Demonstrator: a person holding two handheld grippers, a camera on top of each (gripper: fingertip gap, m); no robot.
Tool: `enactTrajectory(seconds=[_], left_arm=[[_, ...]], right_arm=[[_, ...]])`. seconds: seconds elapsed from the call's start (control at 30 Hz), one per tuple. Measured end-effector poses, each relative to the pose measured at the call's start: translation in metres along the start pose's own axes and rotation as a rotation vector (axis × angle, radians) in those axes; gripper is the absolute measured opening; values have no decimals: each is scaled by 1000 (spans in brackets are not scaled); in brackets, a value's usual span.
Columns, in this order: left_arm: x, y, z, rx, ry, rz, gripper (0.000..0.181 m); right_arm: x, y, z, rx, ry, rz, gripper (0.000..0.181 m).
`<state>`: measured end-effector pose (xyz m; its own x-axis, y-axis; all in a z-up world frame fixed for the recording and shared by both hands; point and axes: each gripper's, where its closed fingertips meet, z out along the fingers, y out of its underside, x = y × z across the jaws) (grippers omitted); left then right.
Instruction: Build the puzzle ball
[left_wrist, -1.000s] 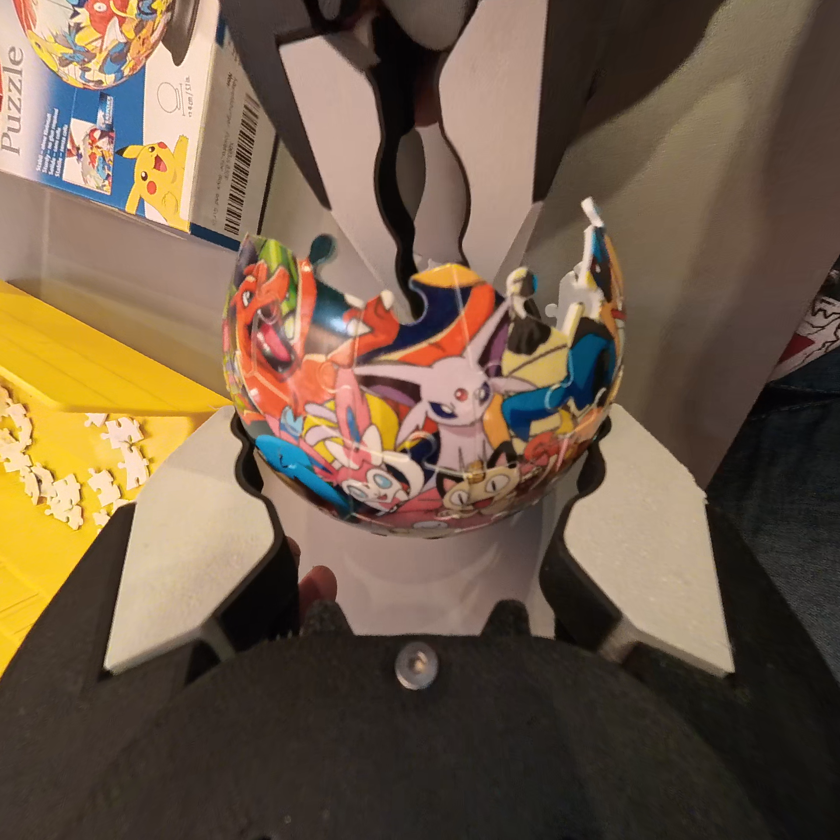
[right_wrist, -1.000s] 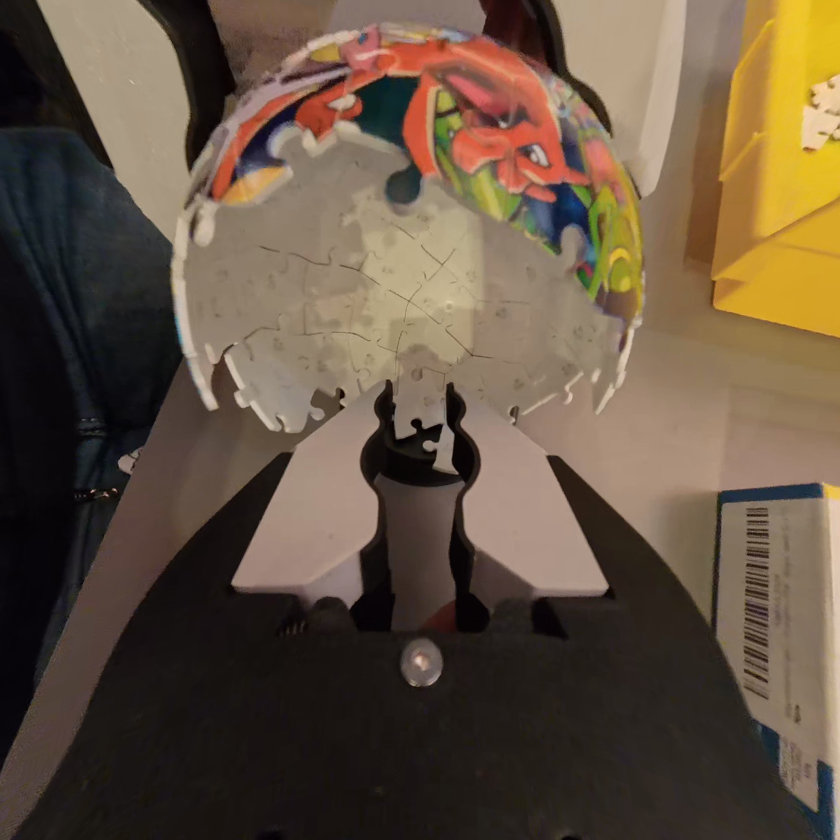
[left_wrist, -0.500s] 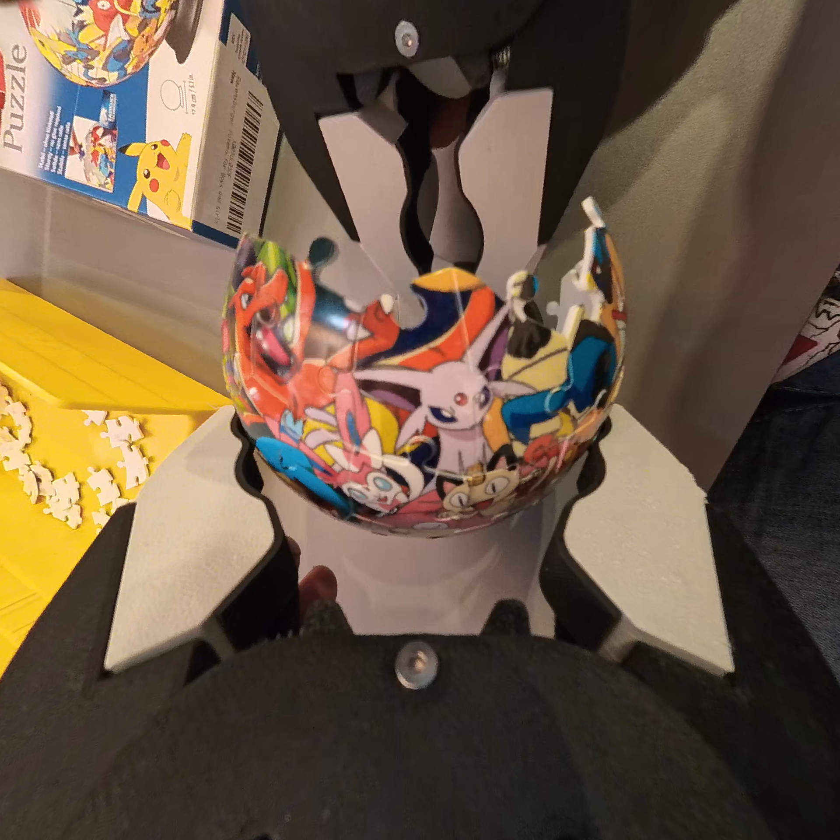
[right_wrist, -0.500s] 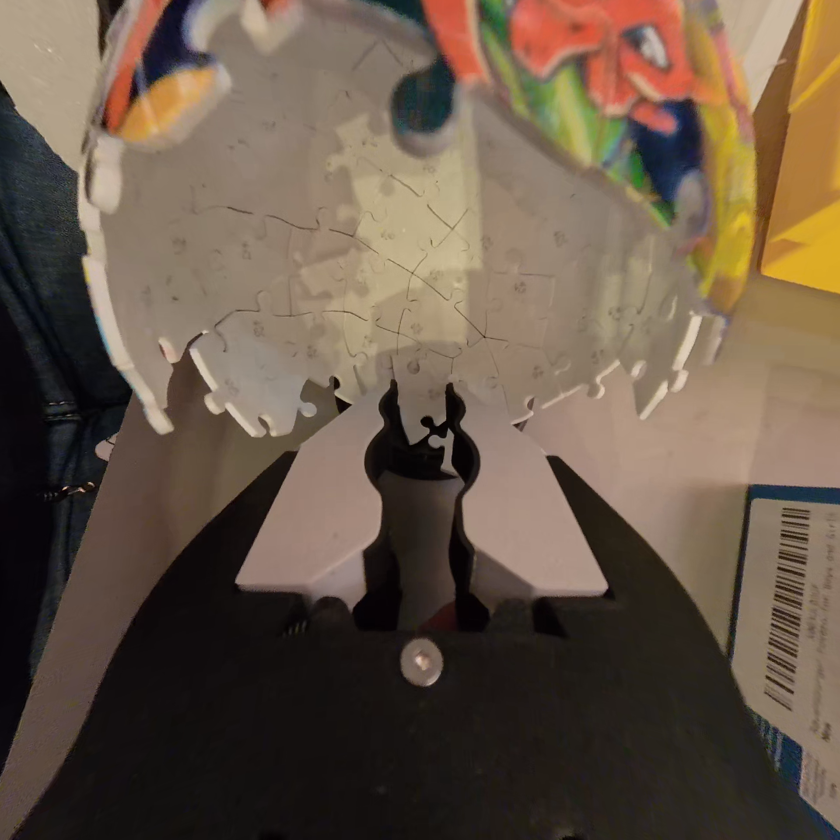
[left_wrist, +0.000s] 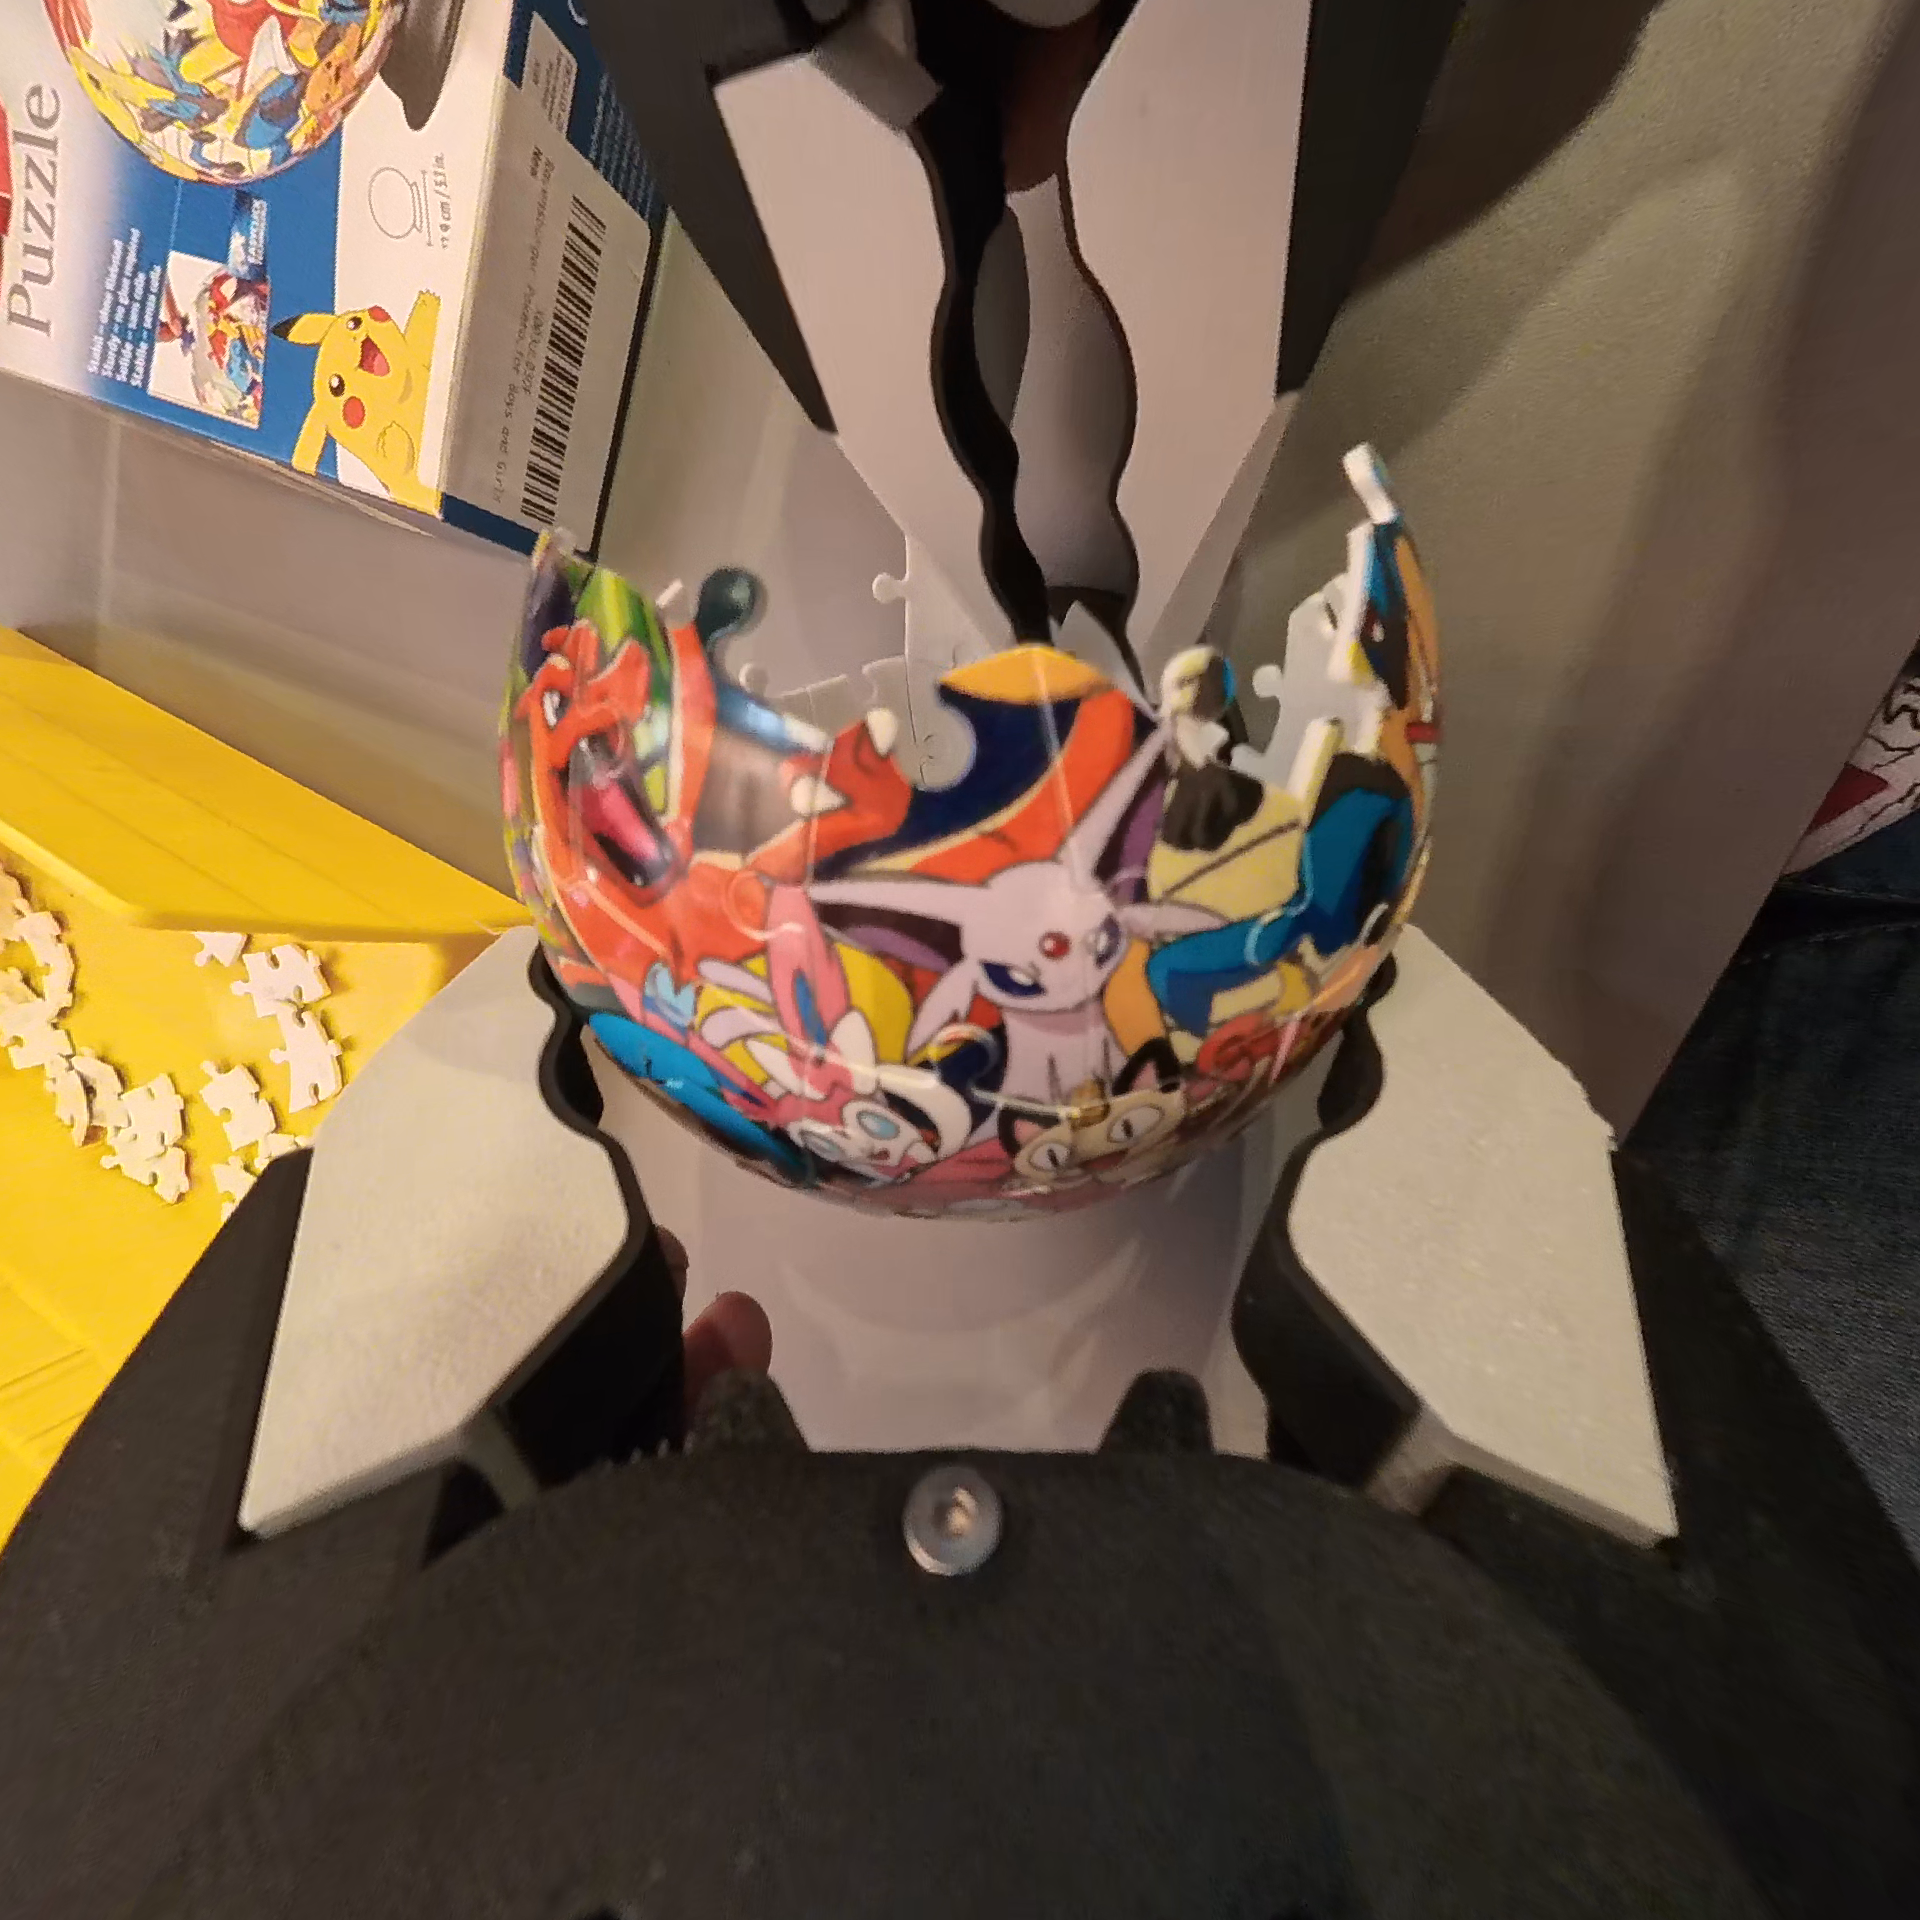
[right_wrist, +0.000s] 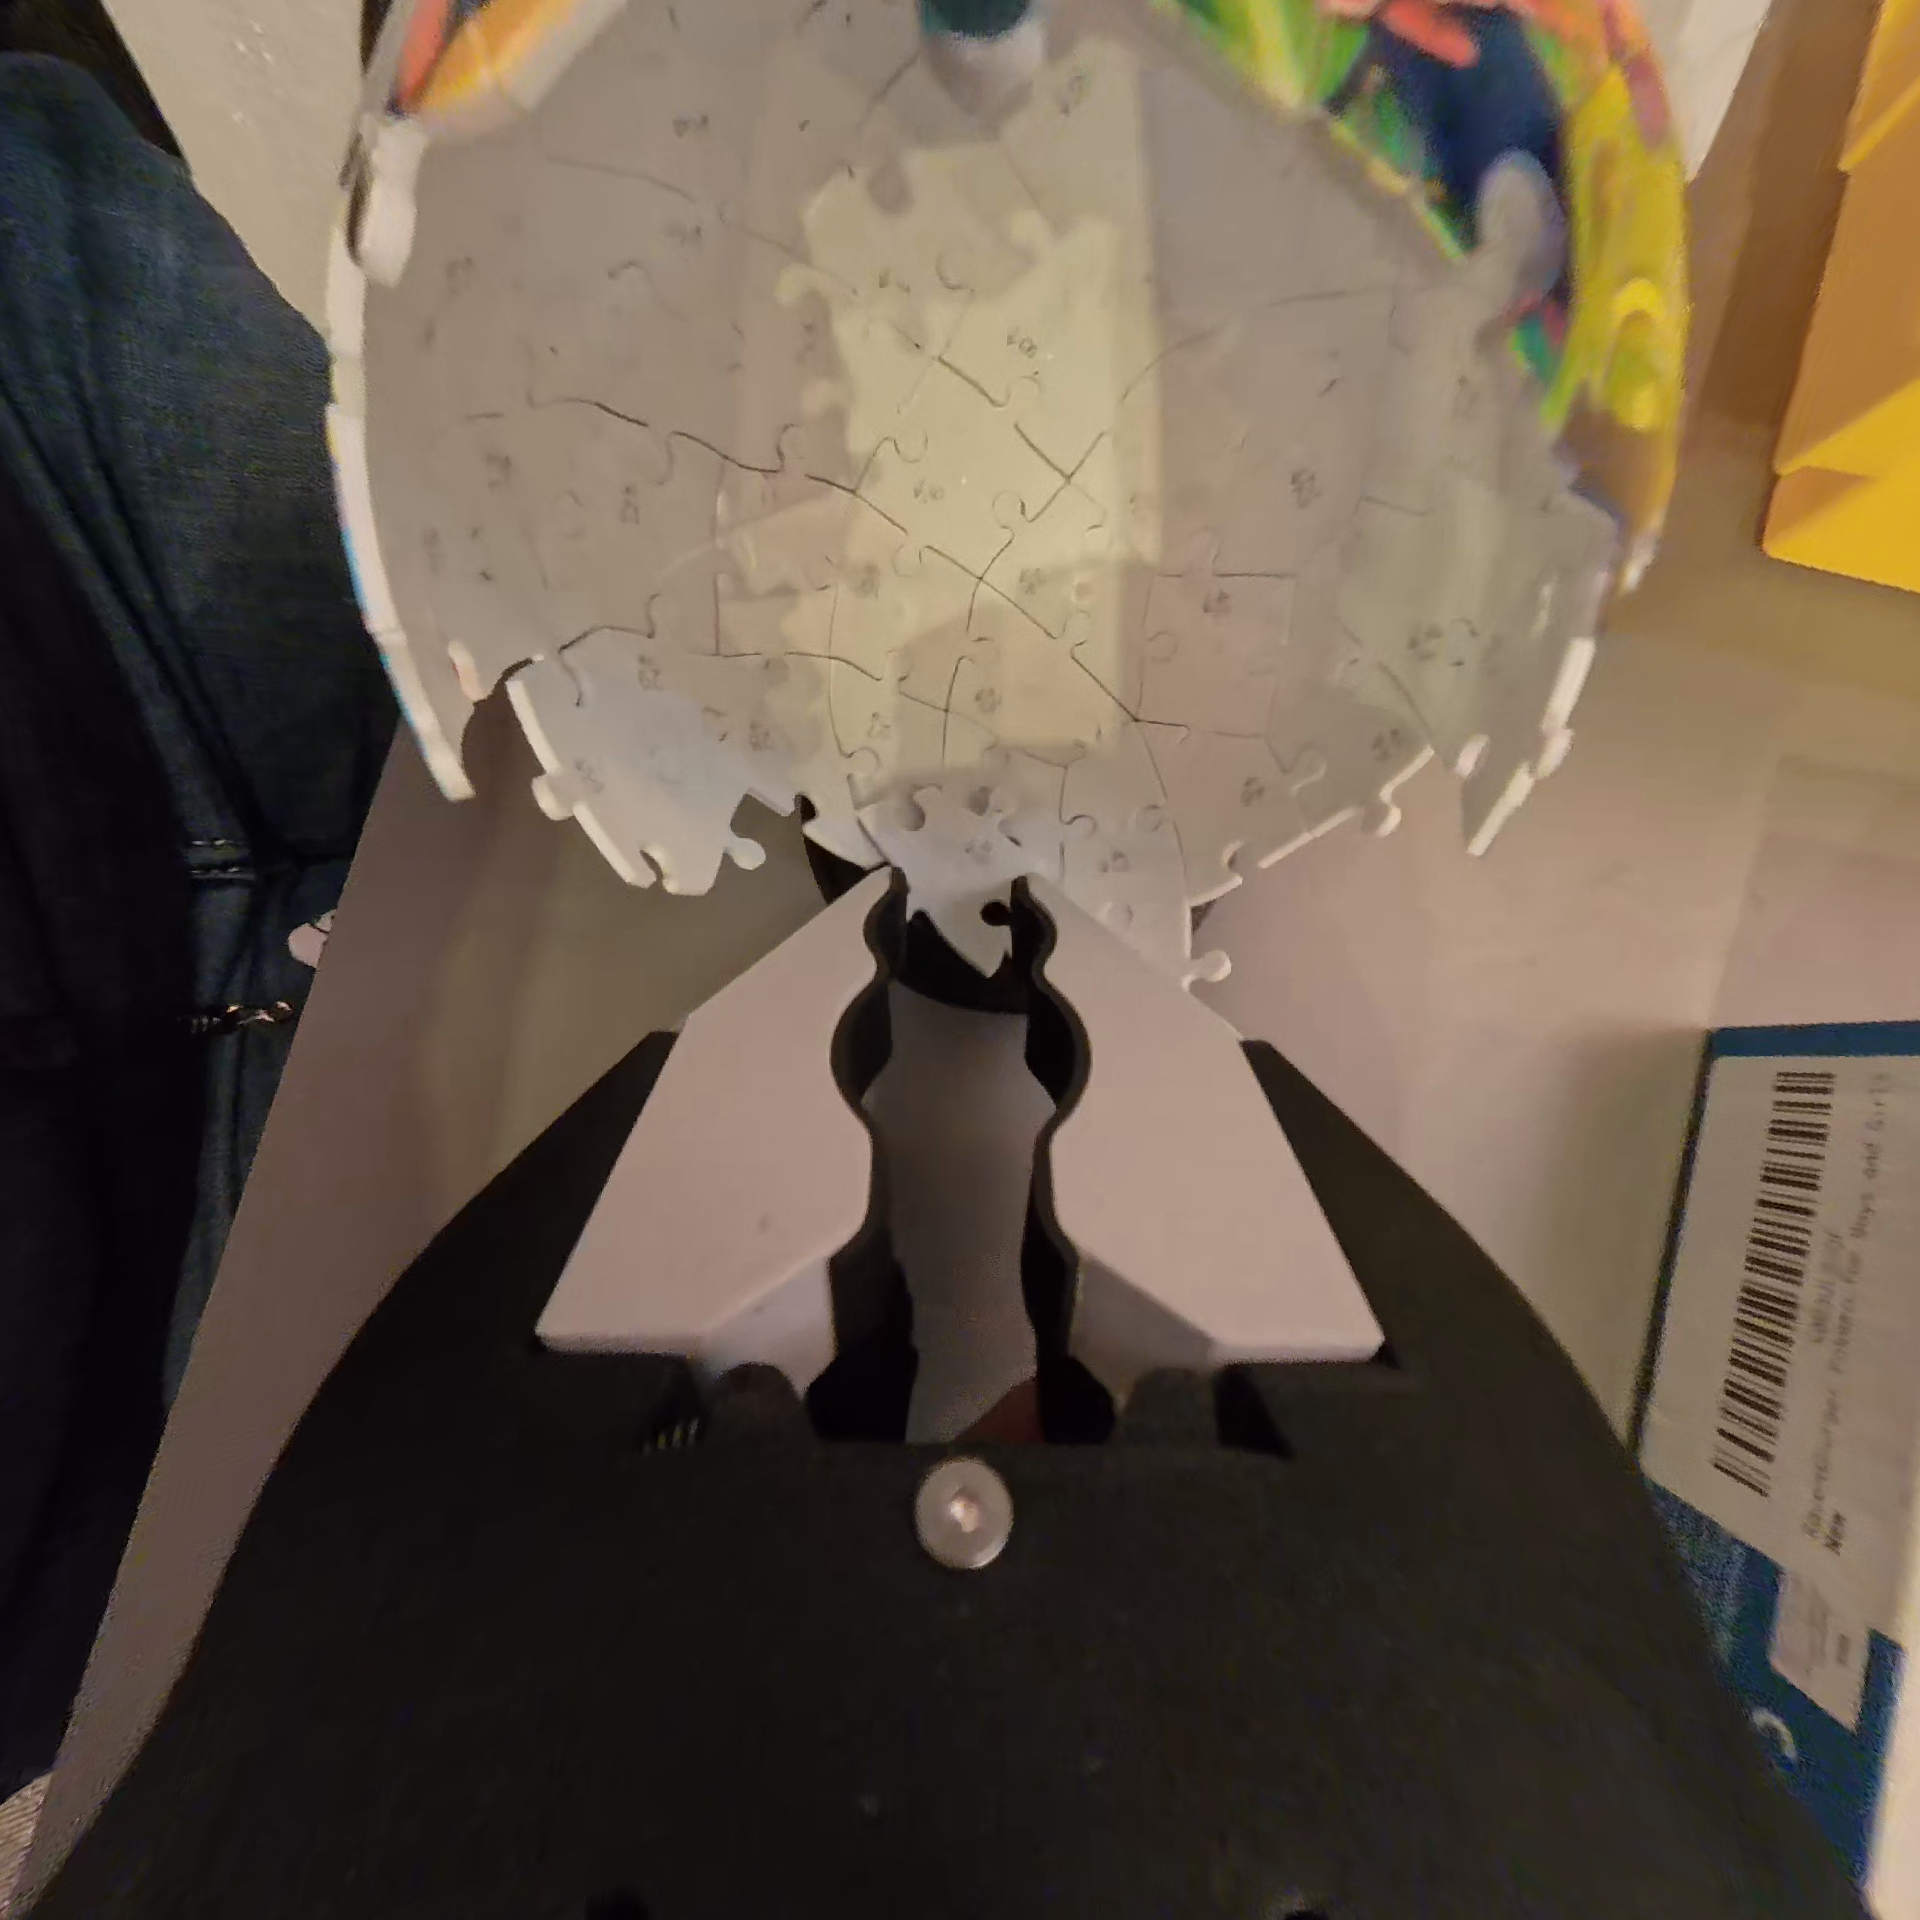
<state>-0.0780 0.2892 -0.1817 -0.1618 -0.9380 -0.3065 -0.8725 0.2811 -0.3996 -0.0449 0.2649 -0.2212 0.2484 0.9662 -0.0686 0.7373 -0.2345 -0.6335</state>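
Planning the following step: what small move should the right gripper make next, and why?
Probably press the white piece a touch further into the half-built ball's rim. The right gripper pinches it right at that jagged edge, while the left gripper cradles the ball.

pale tabletop (left_wrist: 1558, 436), yellow bin (left_wrist: 156, 852) at side, warm dim light.

We see dim, warm indoor light. Glare streaks the glossy puzzle ball (left_wrist: 966, 894); its pale inside (right_wrist: 966, 499) glows at centre. Motion blur smears the 12 o'clock edges, and wide-angle distortion bends the corners.
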Motion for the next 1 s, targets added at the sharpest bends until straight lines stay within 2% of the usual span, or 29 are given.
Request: enactTrajectory(seconds=[0.23, 0.33, 0.43, 0.67, 1.0], left_arm=[[0, 0, 1, 0, 1, 1, 135], [0, 0, 1, 2, 2, 1, 135], [0, 0, 0, 2, 1, 1, 135], [-1, 1, 1, 4, 1, -1, 135], [-2, 1, 2, 3, -2, -2, 134]], right_arm=[[-2, -10, -5, 37, -5, -11, 17], [-2, -8, 2, 34, 5, -20, 19], [-2, -4, 7, 18, 7, -25, 13], [-3, 1, 1, -21, -24, -27, 6], [-3, 3, -8, -50, -17, -31, 8]])
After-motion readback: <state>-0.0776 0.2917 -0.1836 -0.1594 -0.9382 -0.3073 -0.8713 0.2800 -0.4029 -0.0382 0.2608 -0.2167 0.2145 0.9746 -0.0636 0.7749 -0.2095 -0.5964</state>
